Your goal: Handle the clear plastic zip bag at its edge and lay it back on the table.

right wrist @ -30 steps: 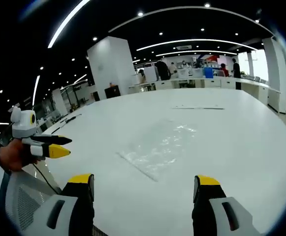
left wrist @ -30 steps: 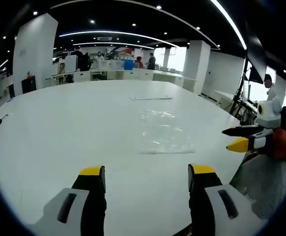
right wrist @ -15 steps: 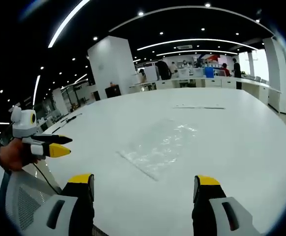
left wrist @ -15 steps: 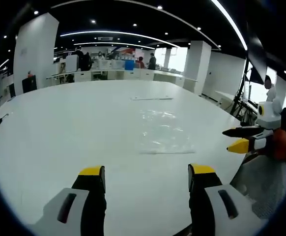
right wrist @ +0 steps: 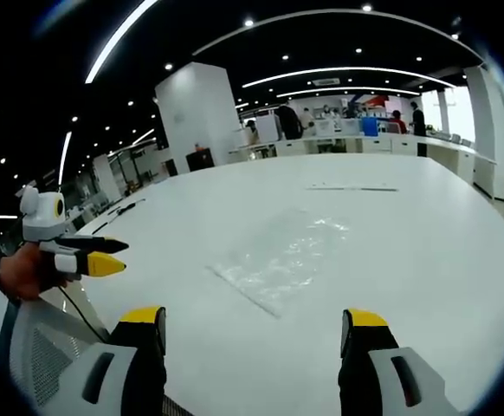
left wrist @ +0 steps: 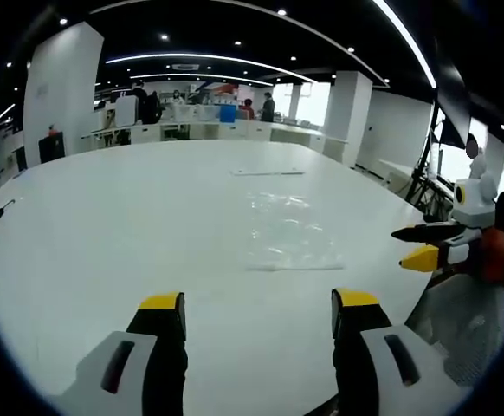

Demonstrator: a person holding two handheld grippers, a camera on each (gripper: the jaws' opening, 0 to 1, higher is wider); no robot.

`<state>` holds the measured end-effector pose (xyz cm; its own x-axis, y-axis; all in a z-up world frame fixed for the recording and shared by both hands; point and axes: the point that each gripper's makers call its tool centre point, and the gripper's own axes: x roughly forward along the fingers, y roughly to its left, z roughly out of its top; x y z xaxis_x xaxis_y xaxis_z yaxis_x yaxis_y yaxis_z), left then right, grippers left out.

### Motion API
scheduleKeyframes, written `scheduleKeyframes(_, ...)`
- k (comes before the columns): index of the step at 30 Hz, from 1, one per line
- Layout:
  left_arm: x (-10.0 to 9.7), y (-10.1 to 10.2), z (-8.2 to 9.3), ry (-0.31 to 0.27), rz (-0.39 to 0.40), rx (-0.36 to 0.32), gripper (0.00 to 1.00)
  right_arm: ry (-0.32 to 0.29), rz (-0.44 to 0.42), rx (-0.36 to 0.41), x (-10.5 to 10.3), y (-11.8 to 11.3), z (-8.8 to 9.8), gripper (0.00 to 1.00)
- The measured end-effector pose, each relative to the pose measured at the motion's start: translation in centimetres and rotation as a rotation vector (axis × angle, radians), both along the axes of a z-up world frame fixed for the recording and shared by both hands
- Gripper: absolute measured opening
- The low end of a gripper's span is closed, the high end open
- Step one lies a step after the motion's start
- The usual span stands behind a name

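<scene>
Status: can't tell whether this is pre-grasp or post-laydown. The zip bag (left wrist: 288, 234) lies flat on the white surface (left wrist: 105, 225), out toward the middle, well apart from both grippers. Nothing touches it.

Left gripper (left wrist: 259, 303): jaws spread wide, holding nothing, low over the near edge of the surface. Right gripper (right wrist: 259, 319): same, jaws apart and empty, bag ahead of it and slightly left of centre. Each gripper also appears at the side of the other's view, held in a hand off the surface edge; there the 2 jaw tips stand slightly apart.

If the grasp hasn't happened, what's left: approach, pinch an edge, lift, lay back down.

Bag look: clear, crinkled film with glare spots, roughly rectangular, near edge reads as a straight strip (right wrist: 245, 293). Empty as far as I can see. Thin and flat, so edge pickup likely needs a low approach.

A thin flat strip (left wrist: 267, 172) lies further back on the surface.
</scene>
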<state>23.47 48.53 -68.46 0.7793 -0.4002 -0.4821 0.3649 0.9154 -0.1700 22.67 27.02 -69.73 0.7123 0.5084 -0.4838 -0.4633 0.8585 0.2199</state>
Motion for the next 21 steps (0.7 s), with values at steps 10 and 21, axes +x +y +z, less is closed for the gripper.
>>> scheduleKeyframes(10,-0.15,-0.16,0.09,0.003,-0.002,0.004,0.67,0.004,0.01,-0.001,-0.13,0.21,-0.01,0.83)
scheduleKeyframes(21,-0.12,-0.11,-0.04,0.005,-0.002,0.003,0.67,0.01,0.013,-0.001,-0.14,0.24,-0.18,0.82)
